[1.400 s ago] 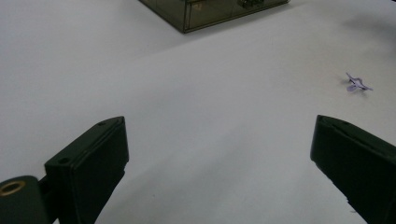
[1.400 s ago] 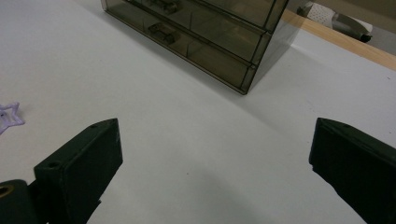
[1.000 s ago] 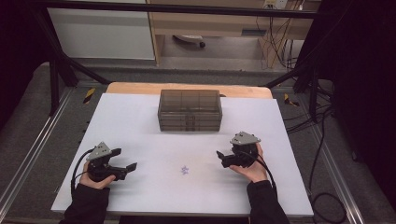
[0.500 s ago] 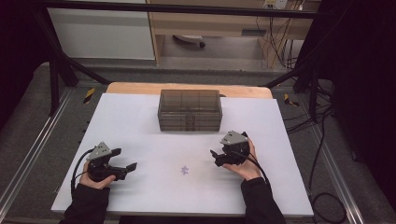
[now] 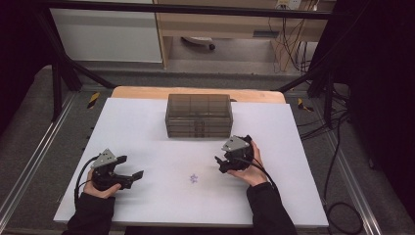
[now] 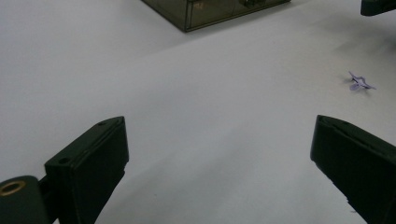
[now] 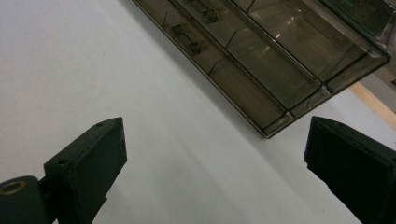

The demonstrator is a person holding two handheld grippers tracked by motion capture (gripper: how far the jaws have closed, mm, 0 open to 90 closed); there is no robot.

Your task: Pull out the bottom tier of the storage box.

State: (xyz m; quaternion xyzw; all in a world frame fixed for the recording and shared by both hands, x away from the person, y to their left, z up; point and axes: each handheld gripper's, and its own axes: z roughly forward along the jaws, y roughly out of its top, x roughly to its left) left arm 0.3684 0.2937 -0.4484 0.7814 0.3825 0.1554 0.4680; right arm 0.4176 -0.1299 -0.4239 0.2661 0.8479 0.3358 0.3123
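A smoky see-through drawer box (image 5: 198, 115) stands at the back middle of the white table (image 5: 147, 127). A tiny purple star-shaped piece (image 5: 194, 178) lies alone on the table between my two grippers. My left gripper (image 5: 130, 168) rests near the front left, open and holding nothing, pointing right toward the piece. My right gripper (image 5: 220, 165) hovers just right of the piece, open and holding nothing, in front of the box's right corner. In the left gripper view my jaws stand wide around (image 6: 219, 172), the piece (image 6: 359, 83) far right. In the right gripper view the box (image 7: 261, 56) lies ahead of my open gripper (image 7: 215, 172).
A wooden edge (image 5: 147, 92) borders the table's far side. Black frame bars (image 5: 73, 73) and cables (image 5: 337, 147) run beside the table. The floor (image 5: 235, 54) and white cabinets (image 5: 107, 34) lie beyond.
My right gripper has moved left, closer to the purple piece and the box's front. The left gripper has stayed where it was.
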